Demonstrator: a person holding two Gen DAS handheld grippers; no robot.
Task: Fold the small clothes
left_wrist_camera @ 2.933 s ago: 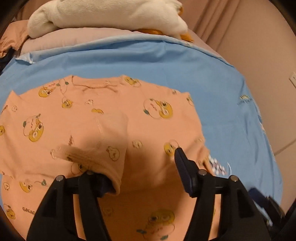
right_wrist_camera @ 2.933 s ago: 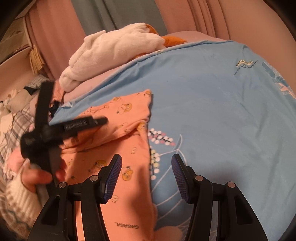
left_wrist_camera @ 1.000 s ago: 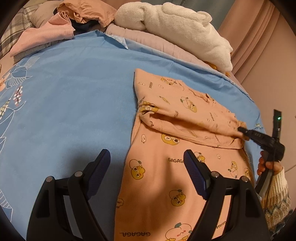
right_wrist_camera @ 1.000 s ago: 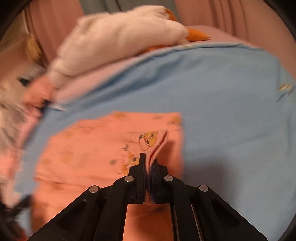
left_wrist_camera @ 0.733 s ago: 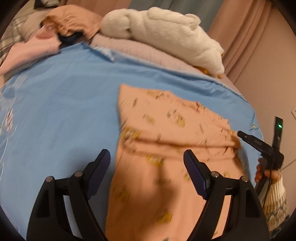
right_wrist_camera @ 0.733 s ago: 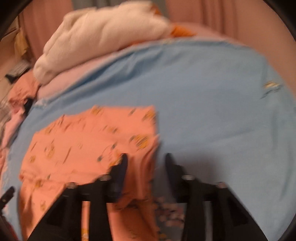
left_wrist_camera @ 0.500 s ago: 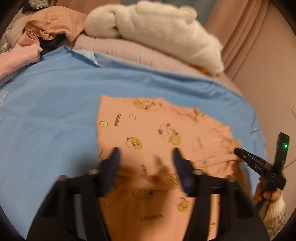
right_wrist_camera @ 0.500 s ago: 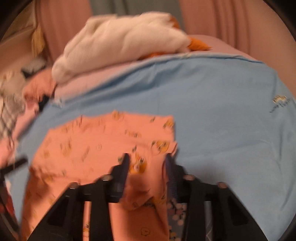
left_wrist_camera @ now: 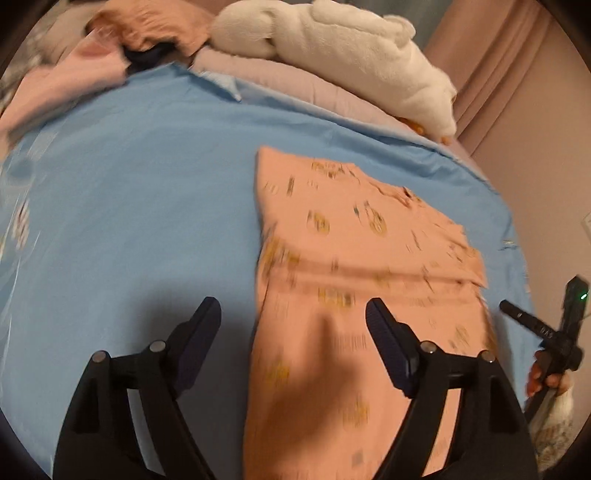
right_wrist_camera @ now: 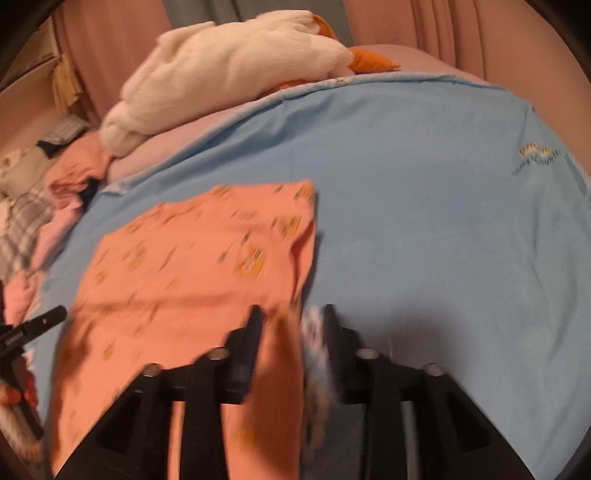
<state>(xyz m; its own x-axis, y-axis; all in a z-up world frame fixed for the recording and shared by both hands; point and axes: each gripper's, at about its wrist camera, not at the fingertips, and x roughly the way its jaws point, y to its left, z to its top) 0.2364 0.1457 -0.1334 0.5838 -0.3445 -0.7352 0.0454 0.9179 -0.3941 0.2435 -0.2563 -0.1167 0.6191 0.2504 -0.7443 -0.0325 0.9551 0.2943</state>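
Observation:
A small orange garment (left_wrist_camera: 354,266) with yellow cartoon prints lies flat on the blue bed sheet (left_wrist_camera: 129,206), its far part folded over toward me. My left gripper (left_wrist_camera: 293,328) is open and empty above the garment's left edge. In the right wrist view the garment (right_wrist_camera: 192,266) lies left of centre. My right gripper (right_wrist_camera: 291,328) is open and empty over the garment's right edge. The right gripper also shows in the left wrist view (left_wrist_camera: 532,326) at the far right. Both views are motion-blurred.
A white plush toy (left_wrist_camera: 332,48) lies on a pink pillow (left_wrist_camera: 295,85) at the head of the bed. Loose pink and orange clothes (left_wrist_camera: 92,48) are piled at the far left. Pink curtains (right_wrist_camera: 461,33) and a wall stand behind.
The right gripper let go of the garment's folded edge and opened. The left gripper opened wider and shifted left. The garment's fold now lies flat.

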